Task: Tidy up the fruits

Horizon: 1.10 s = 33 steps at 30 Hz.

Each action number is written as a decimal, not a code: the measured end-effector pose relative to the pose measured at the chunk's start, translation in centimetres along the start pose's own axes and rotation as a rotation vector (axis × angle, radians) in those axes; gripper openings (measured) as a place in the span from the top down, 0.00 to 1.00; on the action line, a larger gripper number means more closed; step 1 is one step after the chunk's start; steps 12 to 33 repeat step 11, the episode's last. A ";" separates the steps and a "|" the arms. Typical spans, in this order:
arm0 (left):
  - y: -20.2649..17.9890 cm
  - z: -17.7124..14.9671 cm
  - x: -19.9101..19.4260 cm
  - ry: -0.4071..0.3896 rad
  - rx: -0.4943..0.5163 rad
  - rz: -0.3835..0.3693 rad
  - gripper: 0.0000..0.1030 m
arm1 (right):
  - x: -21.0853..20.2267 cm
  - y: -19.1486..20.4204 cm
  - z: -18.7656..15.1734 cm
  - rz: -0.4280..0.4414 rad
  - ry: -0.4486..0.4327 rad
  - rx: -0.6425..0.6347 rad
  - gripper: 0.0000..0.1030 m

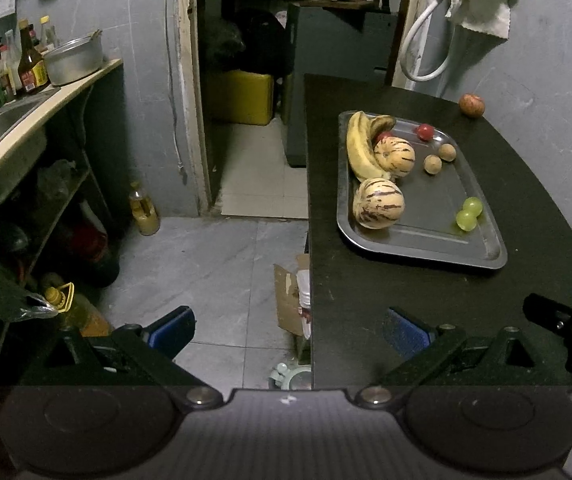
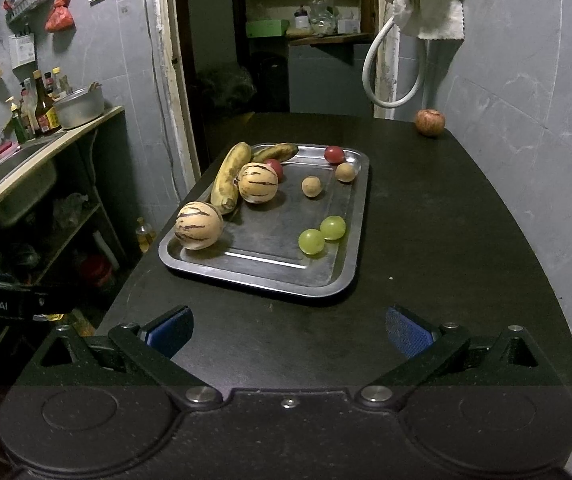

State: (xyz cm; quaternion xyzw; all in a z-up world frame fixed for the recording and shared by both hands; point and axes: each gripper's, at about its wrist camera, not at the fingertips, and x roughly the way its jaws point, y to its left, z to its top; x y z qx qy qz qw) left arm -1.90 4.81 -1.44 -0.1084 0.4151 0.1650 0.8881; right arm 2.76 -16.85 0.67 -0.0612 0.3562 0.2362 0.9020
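— Where do we stand with the fruit?

— Nearly all of it lies in the metal tray (image 2: 326, 288) on the black table (image 2: 446, 260): bananas (image 2: 230, 176) along the tray's far-left edge, two striped melons (image 2: 199, 225) beside them, two green grapes (image 2: 322, 236) towards the near-right side. The one outsider is the apple (image 2: 430, 122), alone at the table's far-right corner, close to the wall.

— So we judge the apple is what we go for. Which claw?

— Our right gripper (image 2: 290, 330) has its fingers spread wide with nothing between them, held over the table's near edge and facing the tray. The apple lies ahead and off to its right, past the tray's far-right corner, well apart from us.

— And the left?

— Our left gripper (image 1: 288, 330) is equally wide open and empty, but it straddles the table's left edge, half over the floor. From there the apple (image 1: 471, 105) sits across the whole tray (image 1: 426, 254). So the right is the nearer hand.

— Any axis to mind?

— The apple is round, so no long axis dictates the approach. The wall close behind it is our concern; we would come in from the tray side.
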 end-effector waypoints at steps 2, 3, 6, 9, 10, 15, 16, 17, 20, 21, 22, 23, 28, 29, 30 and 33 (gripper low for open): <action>0.0 0.0 0.0 -0.001 0.002 -0.001 0.01 | -0.1 0.0 0.0 0.000 0.002 0.000 0.01; 0.0 0.0 0.0 -0.003 0.001 -0.001 0.01 | 0.0 0.0 0.1 0.000 0.001 0.000 0.01; 0.0 0.0 0.0 -0.011 0.006 -0.007 0.01 | 0.0 0.0 0.0 -0.001 0.002 0.001 0.01; 0.0 0.1 0.0 -0.019 0.015 -0.005 0.01 | 0.1 0.2 -0.2 -0.002 0.002 0.000 0.01; 0.0 0.1 0.0 -0.018 0.016 -0.006 0.01 | 0.0 0.2 -0.3 -0.001 0.003 0.000 0.01; 0.0 0.2 0.0 -0.018 0.016 -0.006 0.01 | 0.0 0.2 -0.3 -0.001 0.003 0.000 0.01; 0.0 0.2 0.0 -0.018 0.016 -0.006 0.01 | 0.0 0.2 -0.3 -0.001 0.003 0.000 0.01; 0.0 0.2 0.0 -0.018 0.016 -0.006 0.01 | 0.0 0.2 -0.3 -0.001 0.003 0.000 0.01; 0.0 0.2 0.0 -0.018 0.016 -0.006 0.01 | 0.0 0.2 -0.3 -0.001 0.003 0.000 0.01; 0.0 0.2 0.0 -0.018 0.016 -0.006 0.01 | 0.0 0.2 -0.3 -0.001 0.003 0.000 0.01; 0.0 0.2 0.0 -0.018 0.016 -0.006 0.01 | 0.0 0.2 -0.3 -0.001 0.003 0.000 0.01; 0.0 0.2 0.0 -0.018 0.016 -0.006 0.01 | 0.0 0.2 -0.3 -0.001 0.003 0.000 0.01; 0.0 0.2 0.0 -0.018 0.016 -0.006 0.01 | 0.0 0.2 -0.3 -0.001 0.003 0.000 0.01; 0.0 0.2 0.0 -0.018 0.016 -0.006 0.01 | 0.0 0.2 -0.3 -0.001 0.003 0.000 0.01; 0.0 0.2 0.0 -0.018 0.016 -0.006 0.01 | 0.0 0.2 -0.3 -0.001 0.003 0.000 0.01; 0.0 0.2 0.0 -0.018 0.016 -0.006 0.01 | 0.0 0.2 -0.3 -0.001 0.003 0.000 0.01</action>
